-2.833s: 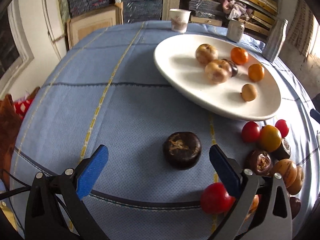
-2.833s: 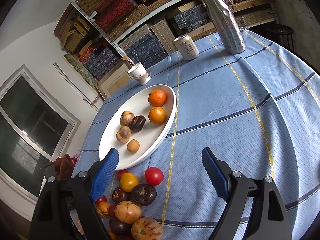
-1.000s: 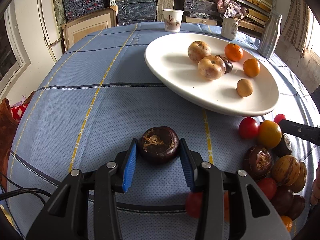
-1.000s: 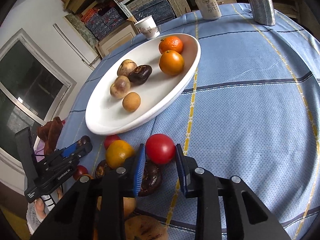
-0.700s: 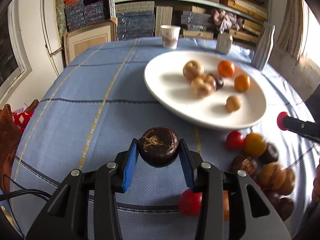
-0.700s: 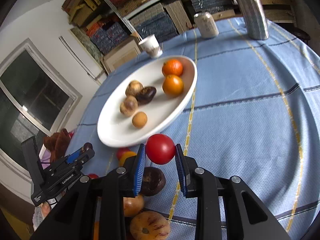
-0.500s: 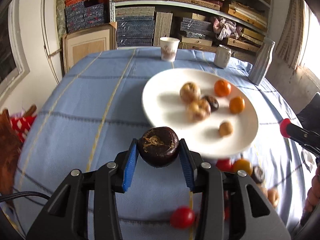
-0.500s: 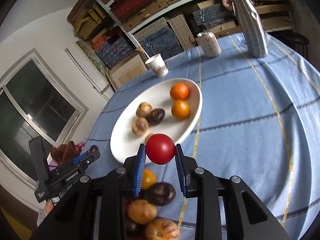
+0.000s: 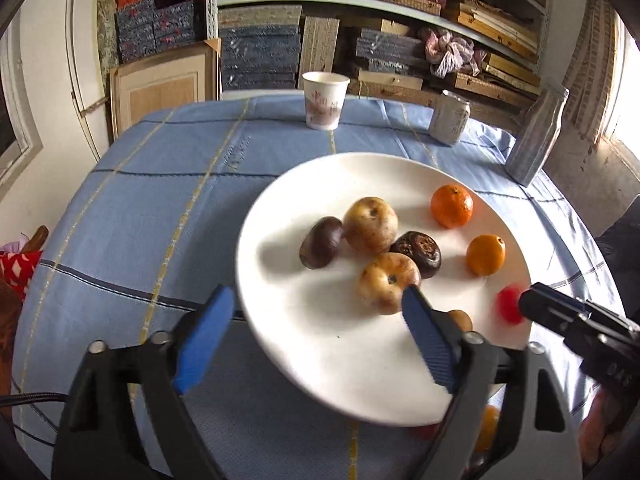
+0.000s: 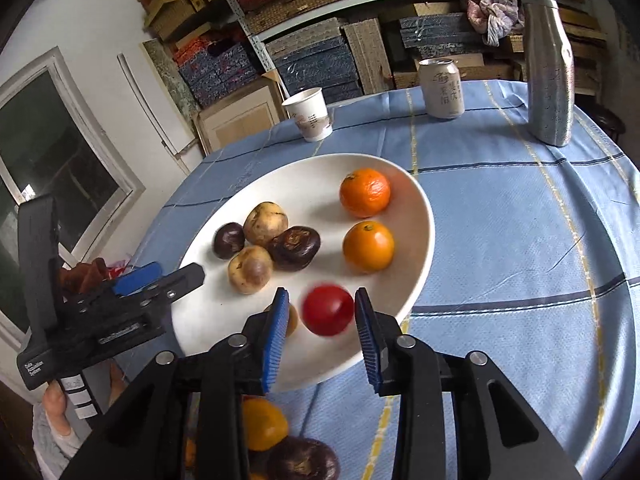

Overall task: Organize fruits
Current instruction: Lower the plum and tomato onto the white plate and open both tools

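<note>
Left gripper [image 9: 316,340]: my jaws are spreading, nothing between them; the dark fruit [image 9: 321,242] lies ahead on the plate [image 9: 320,352].
Right gripper [image 10: 322,334]: jaws easing apart, the tomato [image 10: 328,310] blurred between the pads, over the plate's near rim.
Tomato handling: light, smooth, round, likely to roll and bruise; I'd take it across the middle.

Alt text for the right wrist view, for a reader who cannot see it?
The right gripper is opening over a white plate, a blurred red tomato loose between its blue pads. The plate holds two oranges, two tan fruits and two dark ones; the left gripper reaches in from the left.
</note>
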Tool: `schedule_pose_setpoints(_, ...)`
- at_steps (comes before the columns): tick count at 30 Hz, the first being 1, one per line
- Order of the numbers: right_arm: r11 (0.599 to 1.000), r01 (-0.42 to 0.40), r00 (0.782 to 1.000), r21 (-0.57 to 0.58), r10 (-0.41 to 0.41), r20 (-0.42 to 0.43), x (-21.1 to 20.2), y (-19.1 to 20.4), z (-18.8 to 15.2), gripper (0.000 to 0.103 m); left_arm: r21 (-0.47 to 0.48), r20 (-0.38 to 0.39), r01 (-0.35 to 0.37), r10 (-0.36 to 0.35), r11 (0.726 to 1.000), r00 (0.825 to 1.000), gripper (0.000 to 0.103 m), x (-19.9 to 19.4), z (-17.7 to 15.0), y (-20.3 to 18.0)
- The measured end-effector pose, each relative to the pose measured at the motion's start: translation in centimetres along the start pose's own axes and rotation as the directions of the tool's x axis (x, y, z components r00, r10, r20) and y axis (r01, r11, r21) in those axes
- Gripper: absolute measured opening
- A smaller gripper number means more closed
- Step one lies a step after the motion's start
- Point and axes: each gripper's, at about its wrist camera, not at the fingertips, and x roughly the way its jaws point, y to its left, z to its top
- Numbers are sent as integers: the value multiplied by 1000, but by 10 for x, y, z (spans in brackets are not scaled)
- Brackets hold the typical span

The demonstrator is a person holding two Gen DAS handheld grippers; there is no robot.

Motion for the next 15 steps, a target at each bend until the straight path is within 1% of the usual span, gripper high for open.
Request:
schedule_pose_setpoints(1, 1000, -14, 1000, 2, 14, 8, -4, -1, 0, 37, 0, 6, 1, -1, 1000, 1000, 85, -3, 1, 2)
schedule_pose_setpoints(2, 1000, -21, 1000, 4, 21, 15, -7, -2, 1, 42, -7, 11, 6, -6, 1000, 1000, 85, -5, 1, 4)
schedule_pose_setpoints(3, 1000, -23, 999, 4, 23, 31, -13, -2, 1, 43, -21, 16, 14, -14, 1000, 1000, 85, -8, 1, 8)
schedule_pose_setpoints(4, 1000, -22, 999, 4, 22, 47, -18, -2, 1, 46, -31, 17, 20, -19, 999, 1000, 88, -9, 1, 10)
schedule_pose_setpoints(7, 1000, -31, 997, -1, 31, 70, -31, -1, 0, 46, -45, 17, 11, -10, 999, 1000, 89, -14, -4, 15)
schedule_pose_setpoints(9, 1000, -28, 996, -4, 28, 82, -40, -3, -4, 55, -47, 13, -2, 3, 999, 1000, 89, -18, -9, 18)
schedule_pose_setpoints(10, 1000, -26, 996, -3, 26, 88, -42, -5, -6, 60, -54, 15, -3, 4, 999, 1000, 90, -22, -12, 21)
schedule_pose_setpoints(11, 1000, -23, 995, 3, 22, 98, -46, -7, -9, 61, -66, 18, -1, 2, 998, 1000, 94, -27, -16, 24)
schedule_pose_setpoints(13, 1000, -18, 994, 21, 15, 105, -53, -12, -16, 61, -90, 17, 5, -3, 996, 1000, 95, -34, -25, 29)
schedule_pose_setpoints(15, 999, -25, 995, 39, 21, 95, -57, -17, -24, 71, -97, 1, 9, -9, 995, 1000, 95, -43, -41, 33)
